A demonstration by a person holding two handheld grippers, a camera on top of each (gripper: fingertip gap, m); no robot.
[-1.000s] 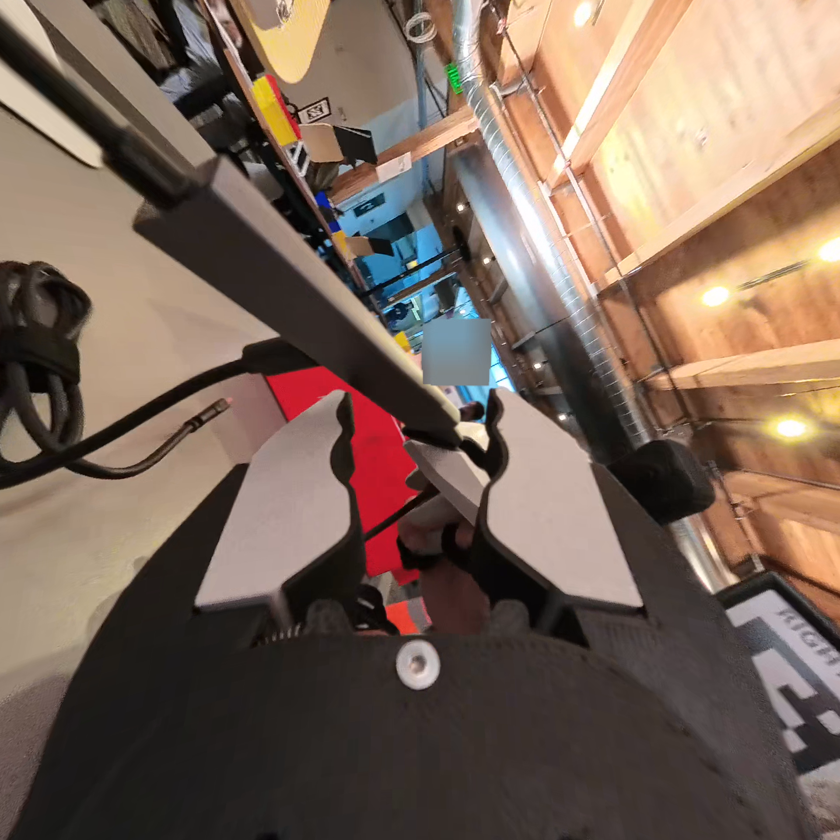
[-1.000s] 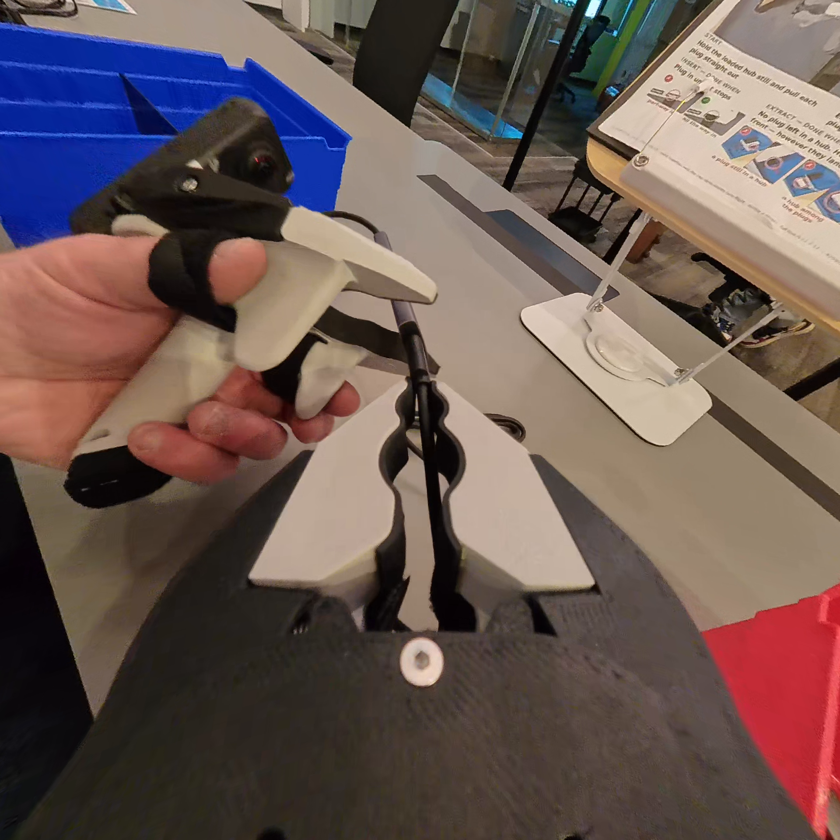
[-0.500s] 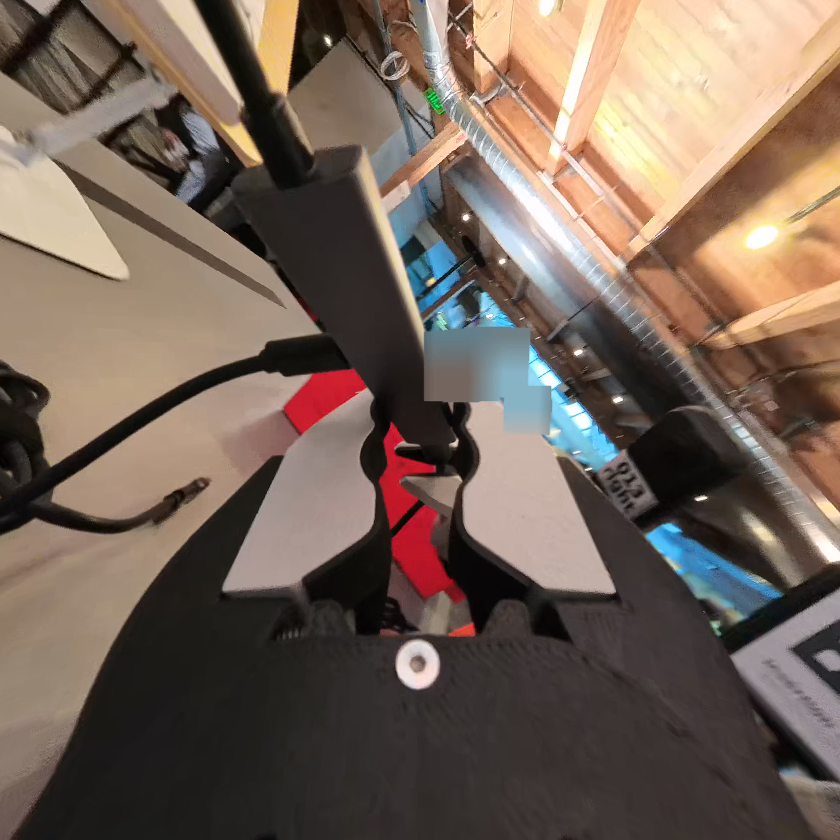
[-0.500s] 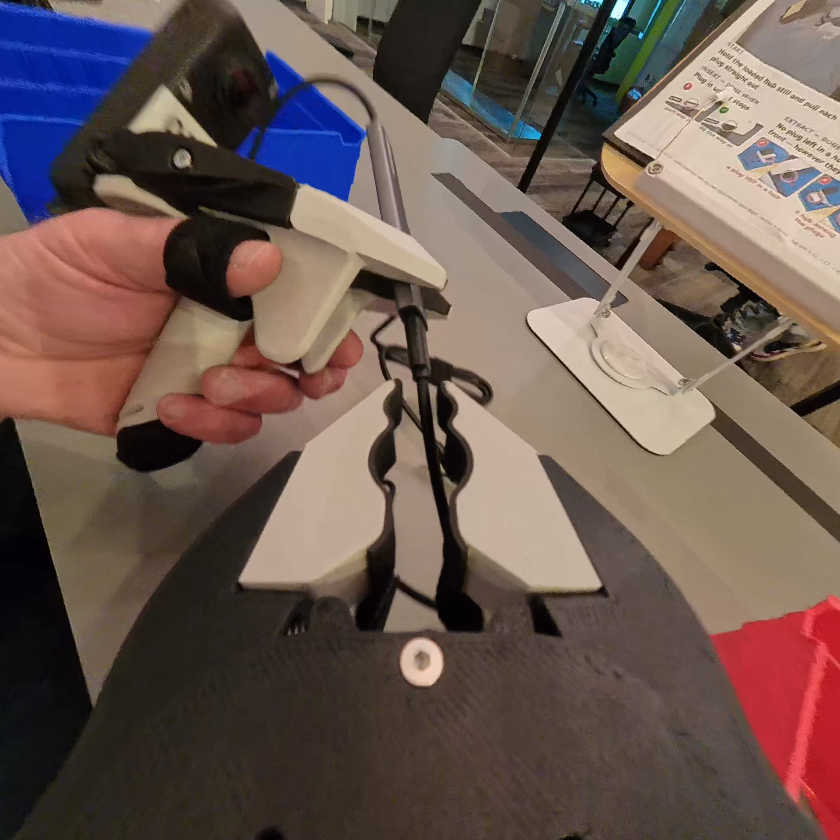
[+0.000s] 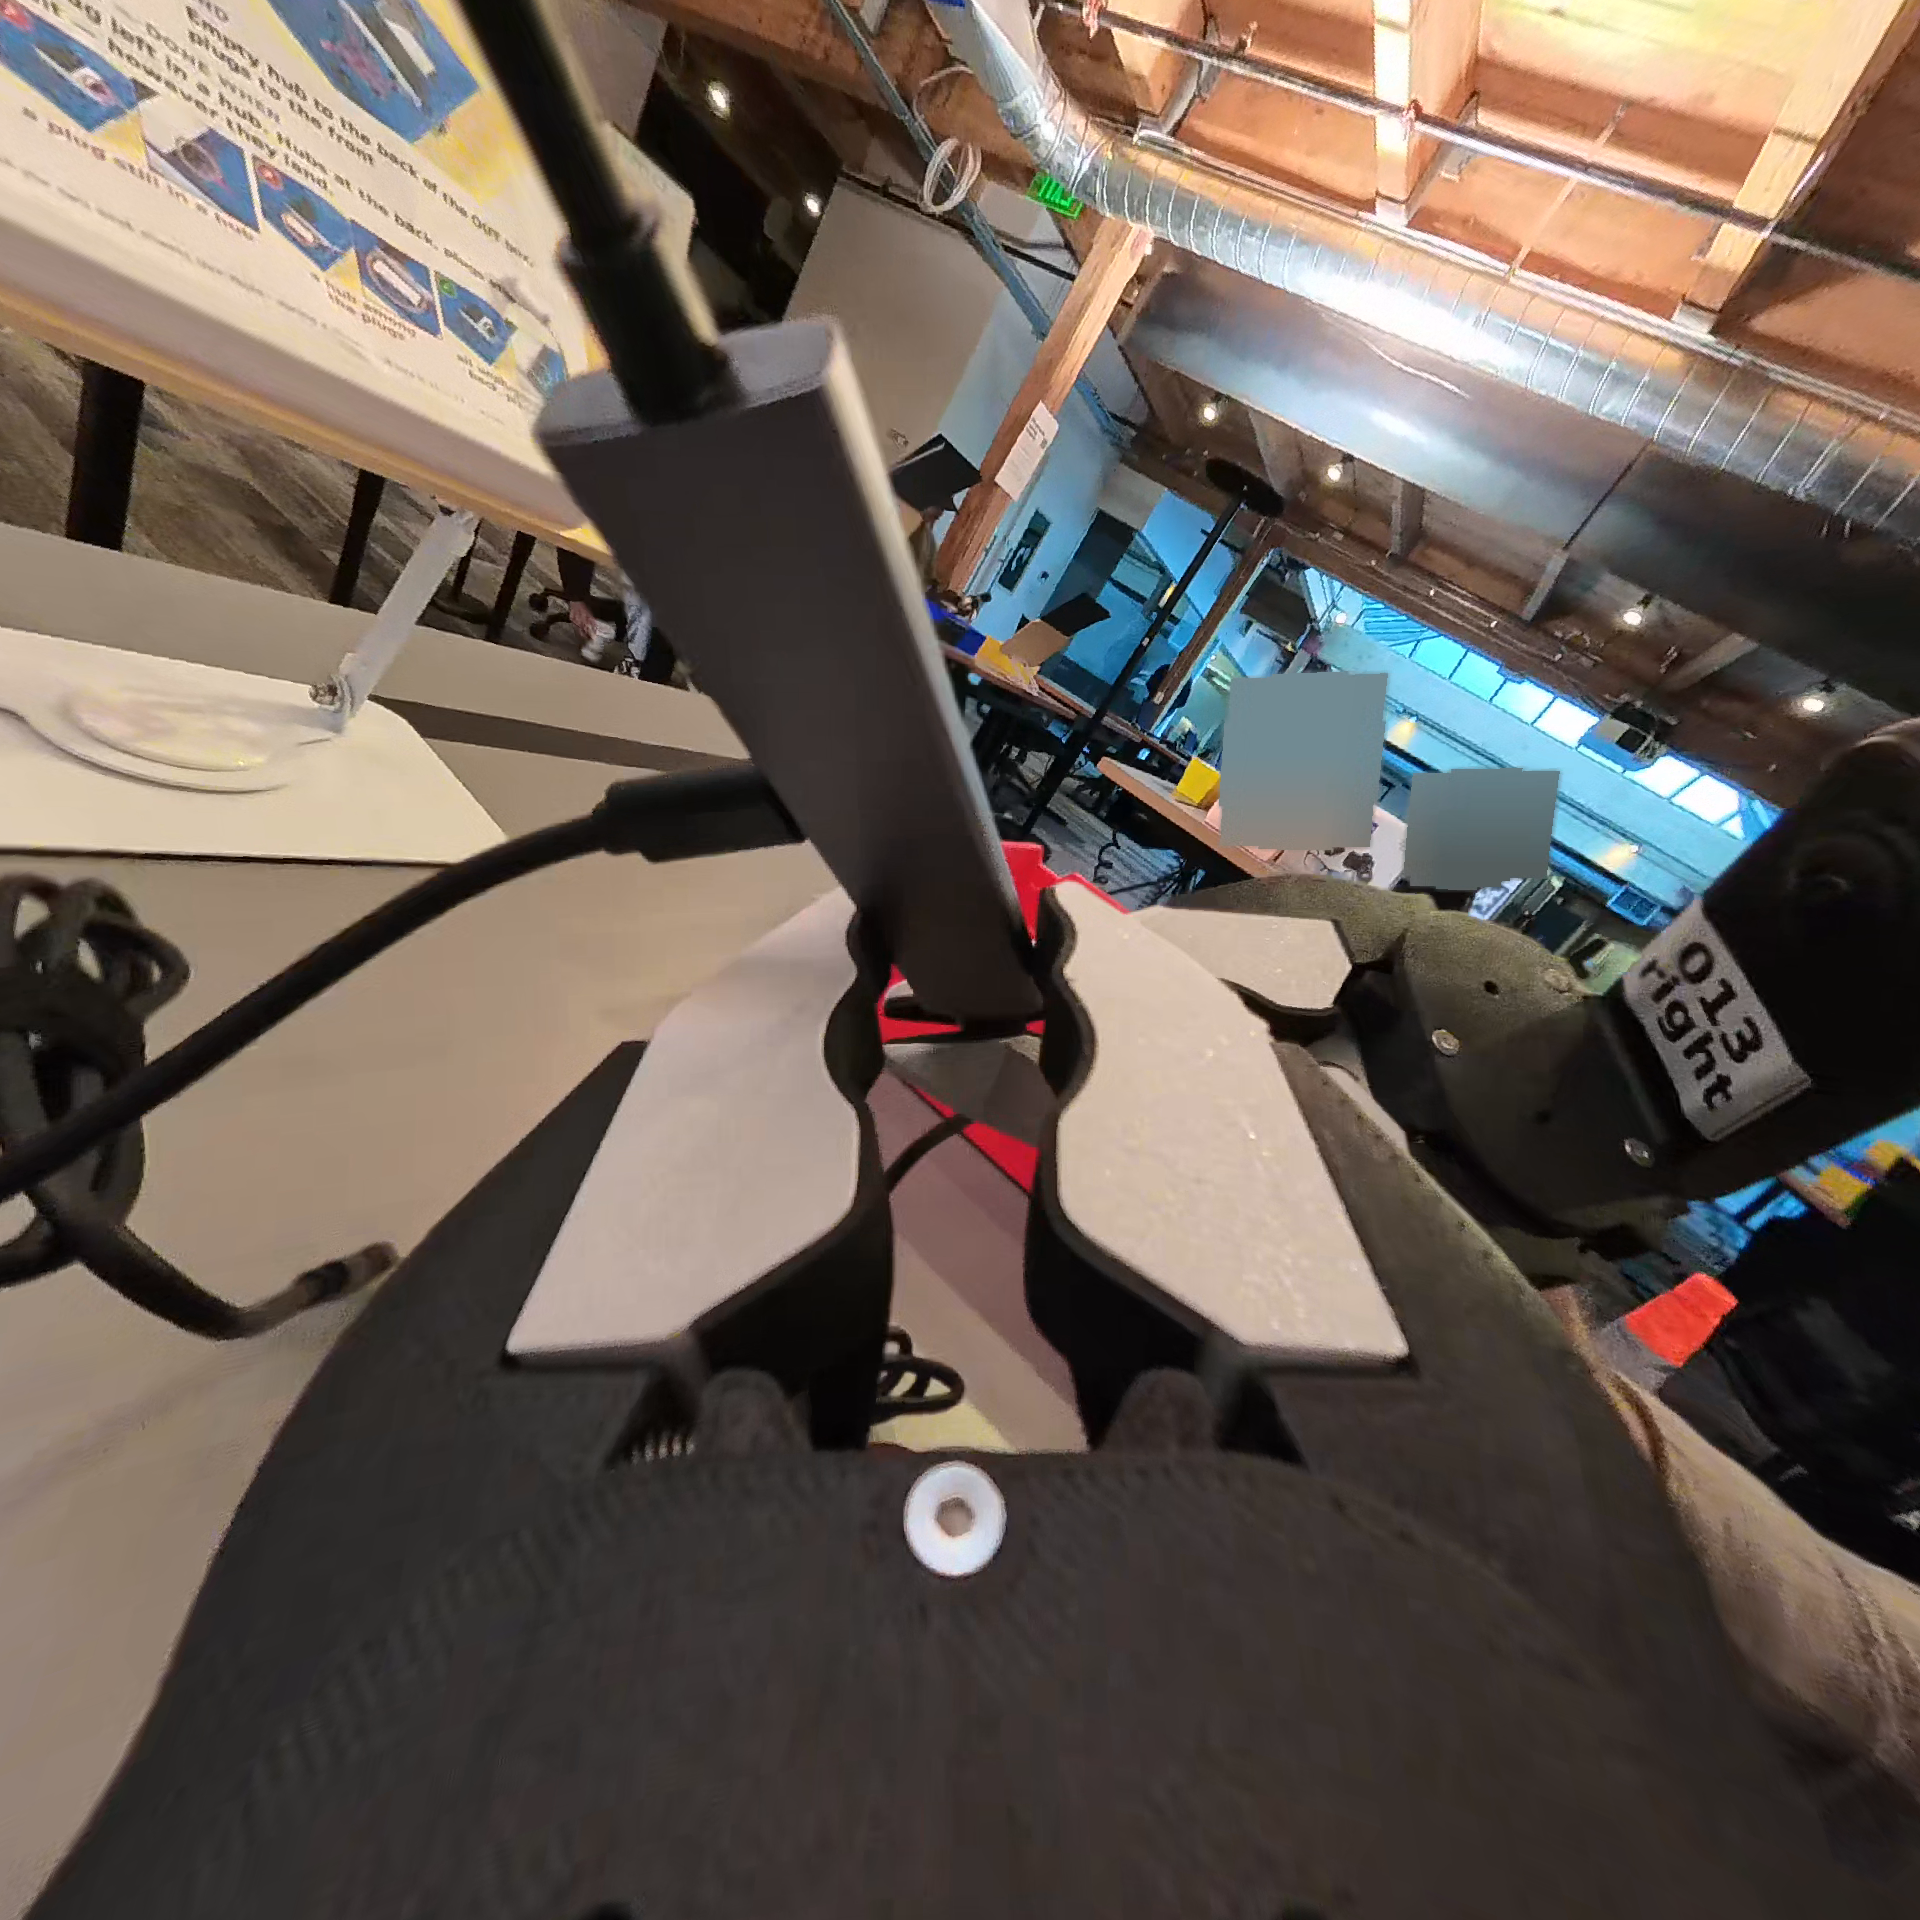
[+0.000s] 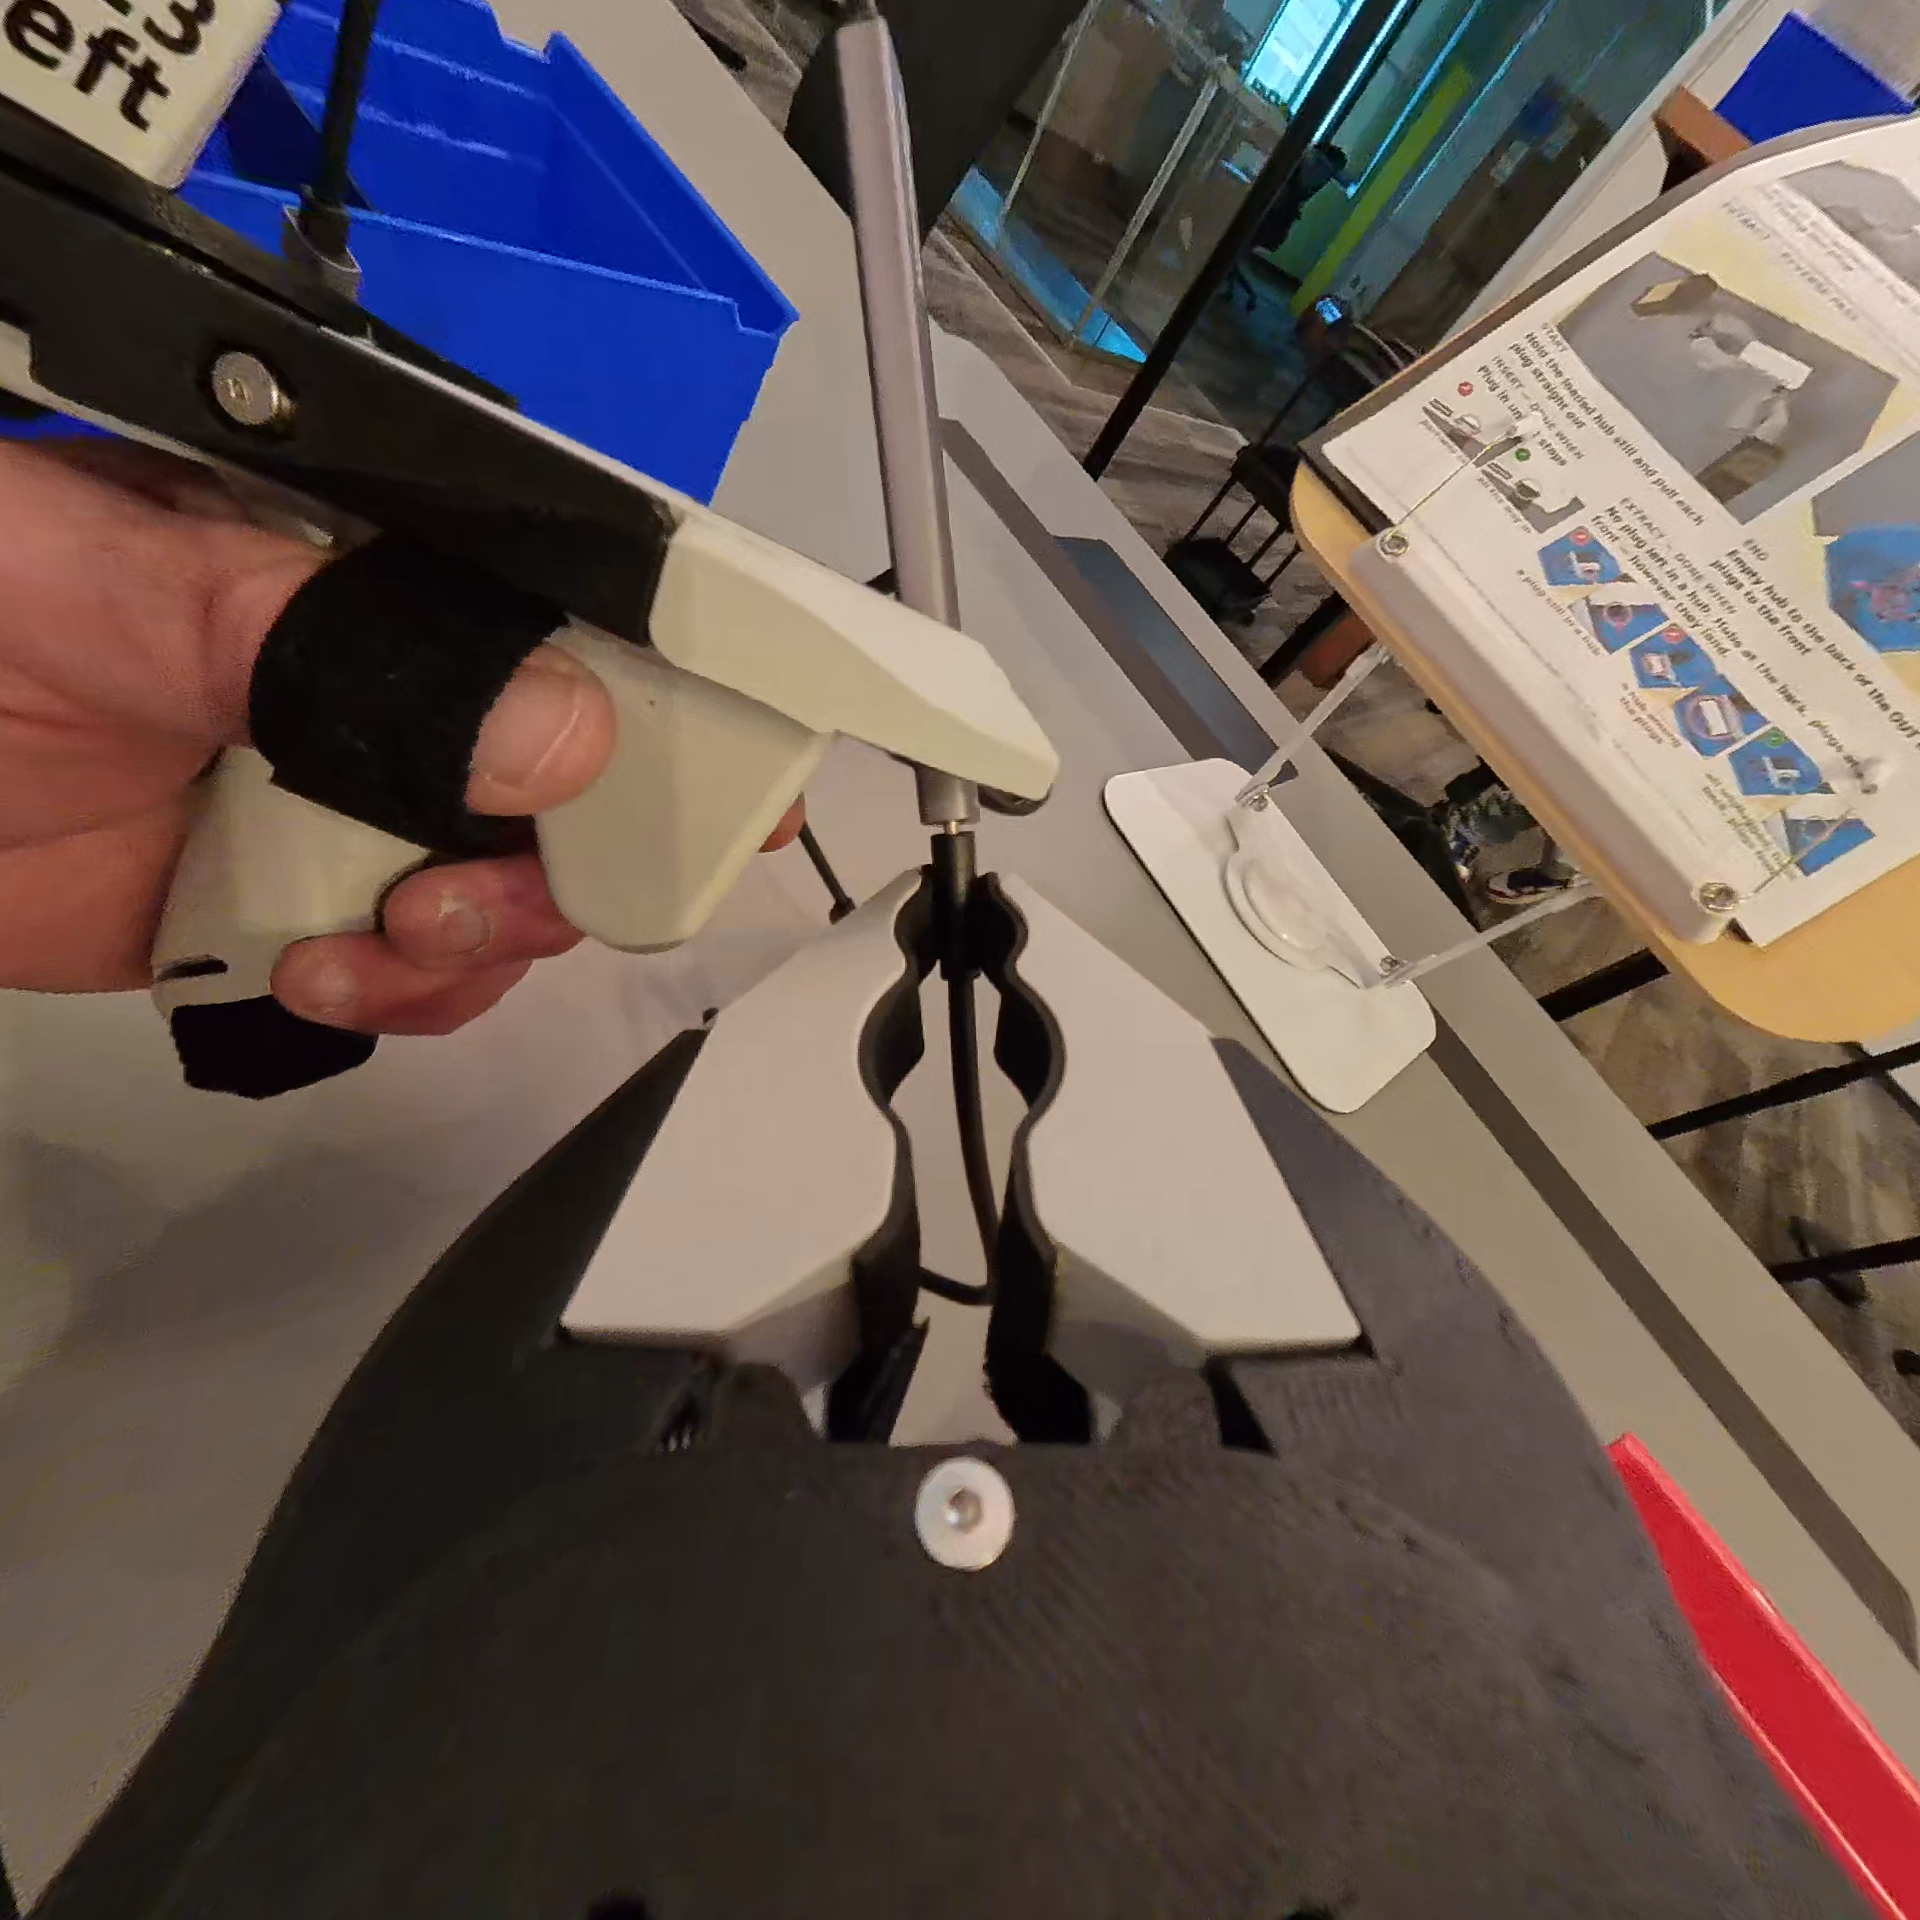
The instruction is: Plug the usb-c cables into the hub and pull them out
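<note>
Left gripper (image 5: pixel 951 997) clamps the grey hub's (image 5: pixel 790 665) lower end, holding it above the surface (image 5: pixel 416 1039). Right gripper (image 6: pixel 961 914) pinches a black USB-C cable (image 6: pixel 964 1049), plug tip just beneath the hub's end.

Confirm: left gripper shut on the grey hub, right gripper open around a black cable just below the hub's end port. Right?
One thing is off: the right gripper is not open. In the right wrist view its tips are shut on the black cable at the plug, just below the hub. The rest stands: the left wrist view shows the left gripper shut on the hub's lower end.
</note>
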